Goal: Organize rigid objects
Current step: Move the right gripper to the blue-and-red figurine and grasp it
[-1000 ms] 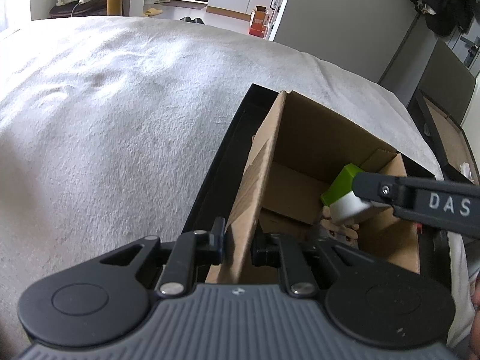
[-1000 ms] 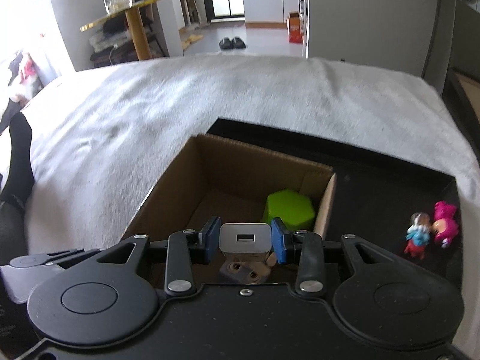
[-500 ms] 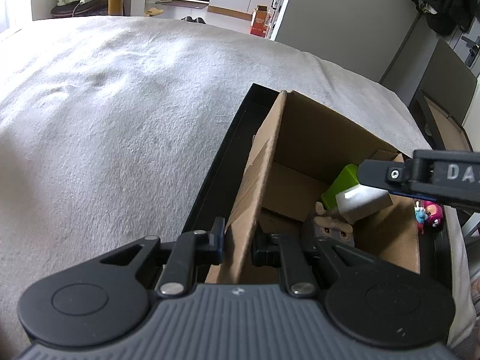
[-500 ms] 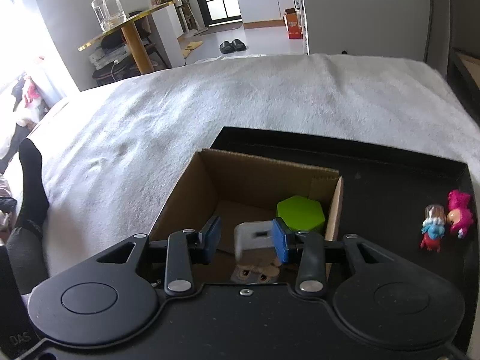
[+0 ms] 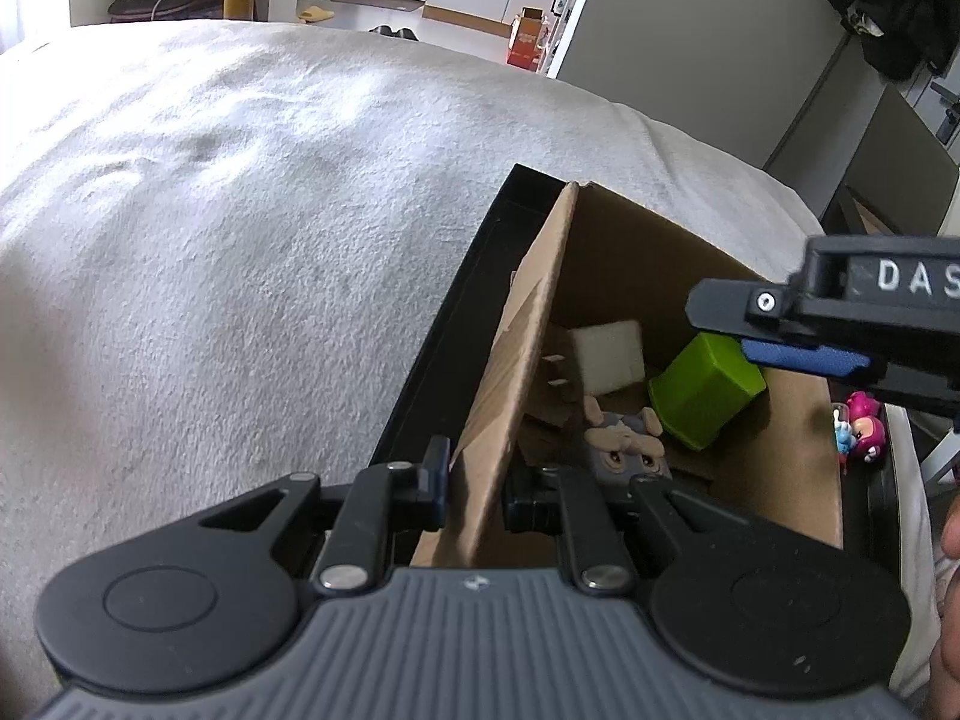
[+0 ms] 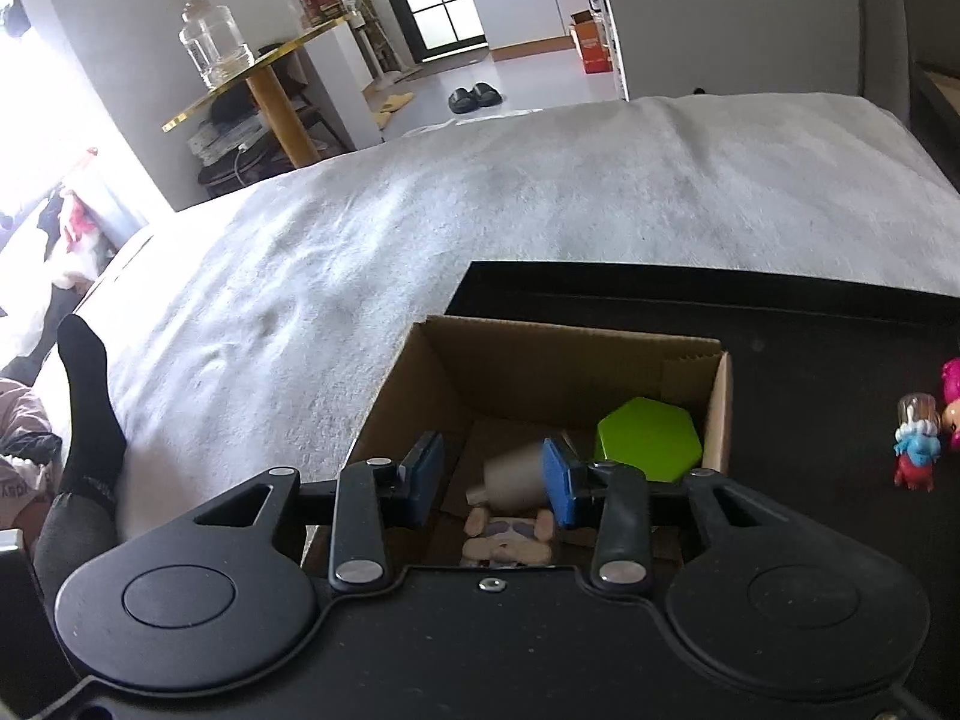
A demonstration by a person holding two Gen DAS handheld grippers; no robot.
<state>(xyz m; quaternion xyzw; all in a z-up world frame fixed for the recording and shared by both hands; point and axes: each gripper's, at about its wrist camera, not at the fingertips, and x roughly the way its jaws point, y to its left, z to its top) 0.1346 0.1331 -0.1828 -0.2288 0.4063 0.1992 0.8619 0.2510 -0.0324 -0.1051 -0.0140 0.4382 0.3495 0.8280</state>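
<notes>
The near wall of the cardboard box (image 5: 516, 384) is clamped between the fingers of the left hand-held gripper (image 5: 474, 492), one finger outside and one inside. The box is seen standing in a black tray (image 6: 840, 360) that lies on a white blanket (image 5: 240, 240).

The right hand-held gripper (image 6: 492, 474) is held above the box with its blue-padded fingers (image 6: 558, 480) spread apart and nothing between them. Inside the box, a white charger (image 5: 606, 357) is seen lying against the left wall, its prongs pointing at the cardboard. A green hexagonal block (image 6: 648, 441) is found at the right side, and a grey toy figure (image 5: 624, 450) near the front. Two small figurines (image 6: 918, 444) are seen on the tray, right of the box and apart from it.
</notes>
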